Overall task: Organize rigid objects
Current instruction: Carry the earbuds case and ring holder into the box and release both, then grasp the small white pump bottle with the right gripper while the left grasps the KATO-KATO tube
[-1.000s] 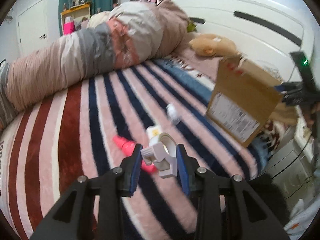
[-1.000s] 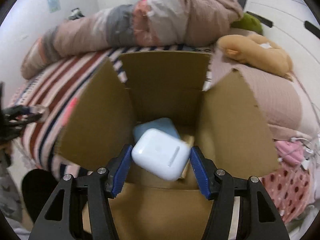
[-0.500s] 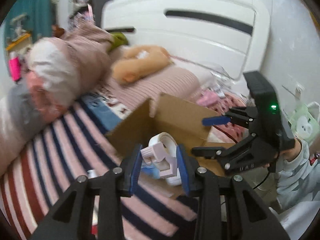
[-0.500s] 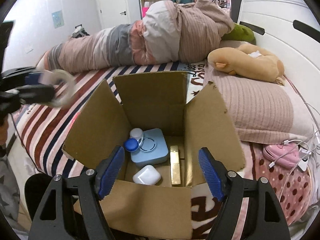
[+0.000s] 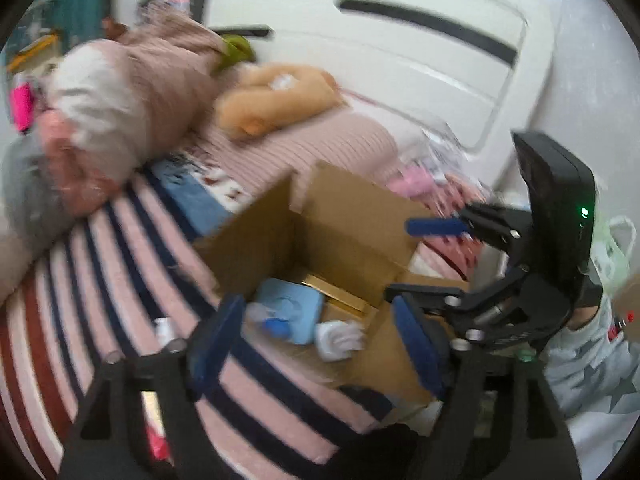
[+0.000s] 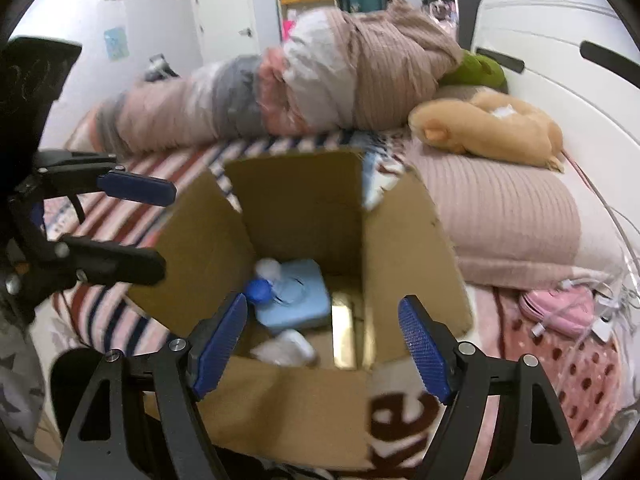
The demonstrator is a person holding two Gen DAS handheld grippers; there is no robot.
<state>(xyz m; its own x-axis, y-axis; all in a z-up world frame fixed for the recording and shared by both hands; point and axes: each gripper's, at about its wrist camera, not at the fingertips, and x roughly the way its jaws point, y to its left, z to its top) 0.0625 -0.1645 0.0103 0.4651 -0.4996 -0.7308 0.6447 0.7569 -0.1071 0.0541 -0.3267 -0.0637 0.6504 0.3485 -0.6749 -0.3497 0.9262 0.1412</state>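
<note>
We see both grippers over the open cardboard box [image 6: 304,216] on the bed [image 5: 100,280]. Left gripper [image 5: 316,344]: jaws spread wide, holding nothing. Right gripper [image 6: 322,348]: jaws likewise released, empty. Inside the box lie a light-blue case [image 6: 296,296], a white case [image 6: 288,348] and a gold bar [image 6: 344,332]. Left view blurred.

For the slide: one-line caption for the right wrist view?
Right gripper, open and empty, above a cardboard box holding a light blue case, white case and gold bar.
</note>
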